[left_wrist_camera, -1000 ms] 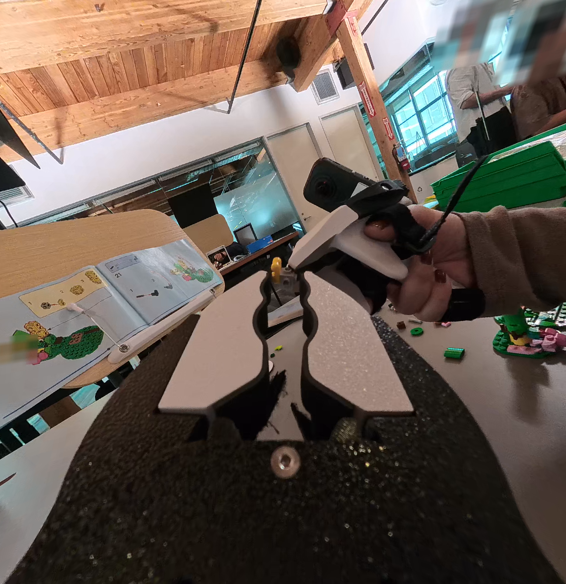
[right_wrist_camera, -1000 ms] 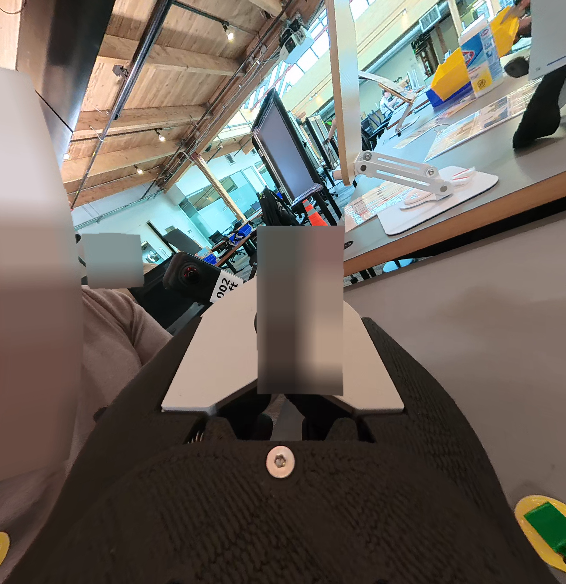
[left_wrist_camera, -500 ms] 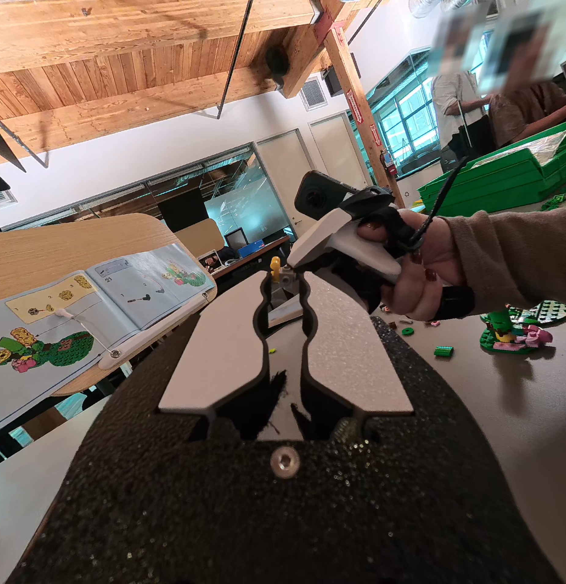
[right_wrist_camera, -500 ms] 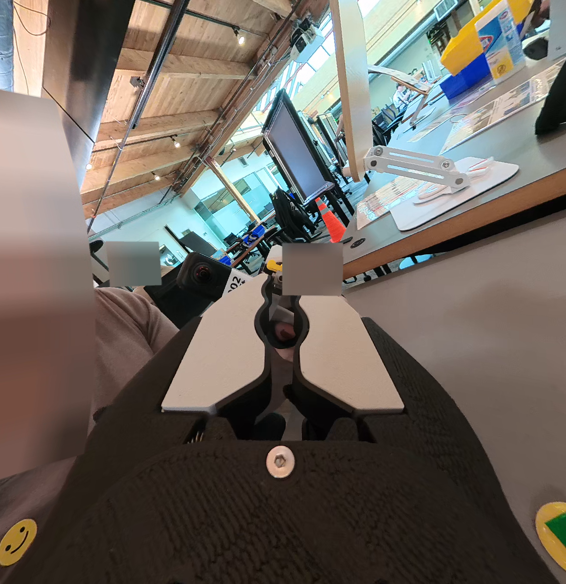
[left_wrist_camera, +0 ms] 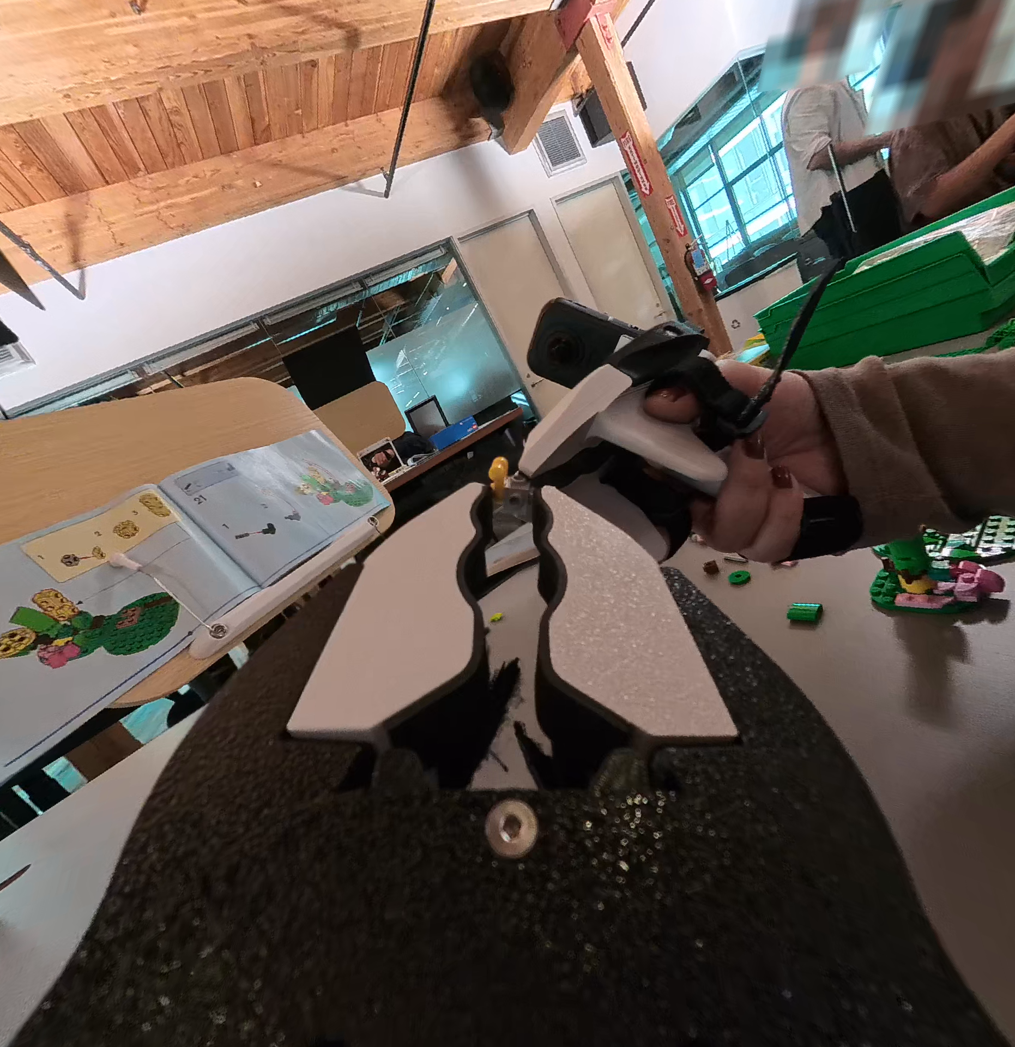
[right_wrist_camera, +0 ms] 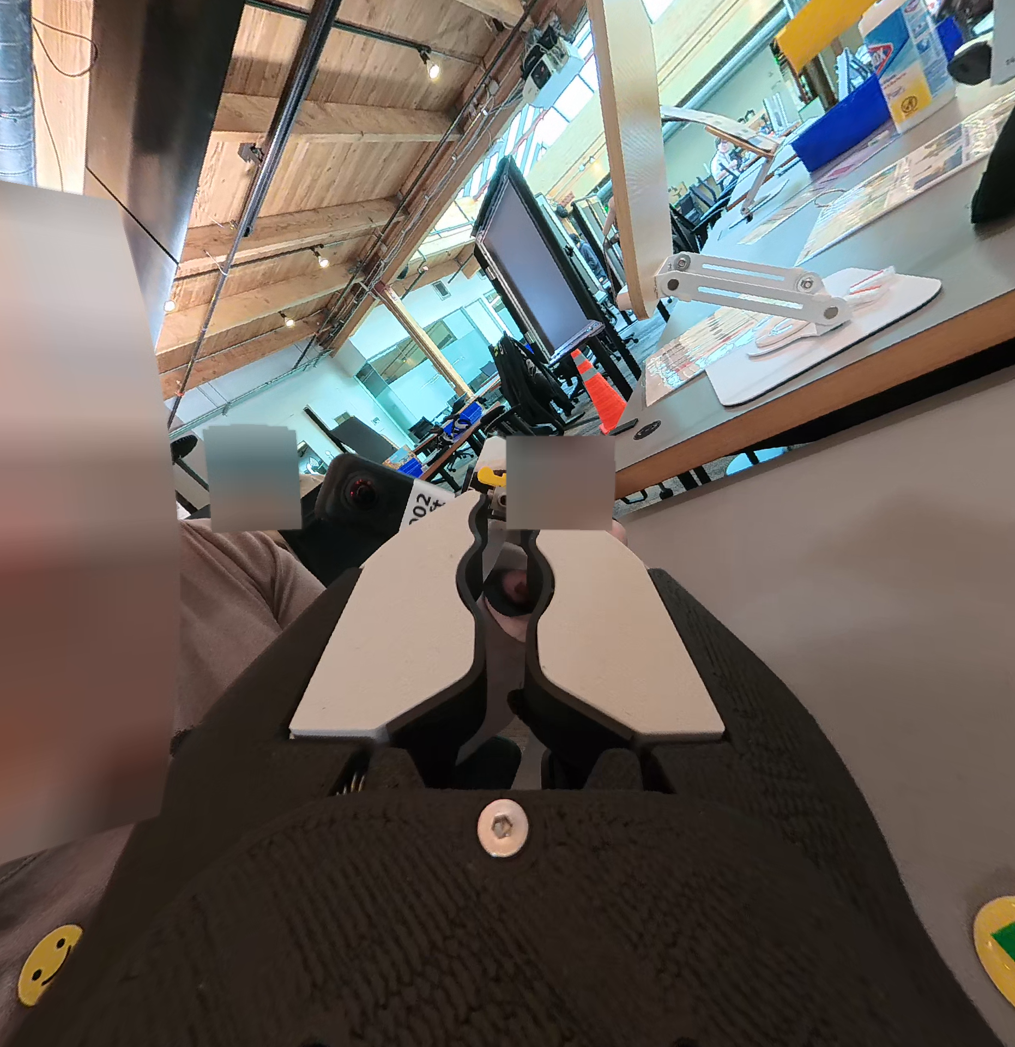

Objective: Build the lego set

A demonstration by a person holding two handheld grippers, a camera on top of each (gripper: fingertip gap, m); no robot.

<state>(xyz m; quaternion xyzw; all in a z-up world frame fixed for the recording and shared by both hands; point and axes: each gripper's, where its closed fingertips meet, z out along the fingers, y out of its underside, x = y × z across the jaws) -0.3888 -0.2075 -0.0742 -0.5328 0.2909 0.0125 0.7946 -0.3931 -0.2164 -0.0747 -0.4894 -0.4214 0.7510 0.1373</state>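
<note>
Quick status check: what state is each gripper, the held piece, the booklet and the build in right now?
Left gripper: shut on grey piece, raised off table.
Right gripper: tips meet the same piece; grip unclear.
Grey piece: upright, yellow piece on top.
Booklet: open on stand.
Green build: partly built, on table.
Loose bricks: scattered on table.

Small grey-and-yellow lego piece (left_wrist_camera: pixel 505 492) at left gripper (left_wrist_camera: pixel 510 513) tips: grip contact too small to resolve. Right wrist view: mosaic patch overlaps the same piece (right_wrist_camera: pixel 492 488) just past right gripper (right_wrist_camera: pixel 505 530). Open instruction booklet (left_wrist_camera: pixel 154 561) cut off at left edge.
</note>
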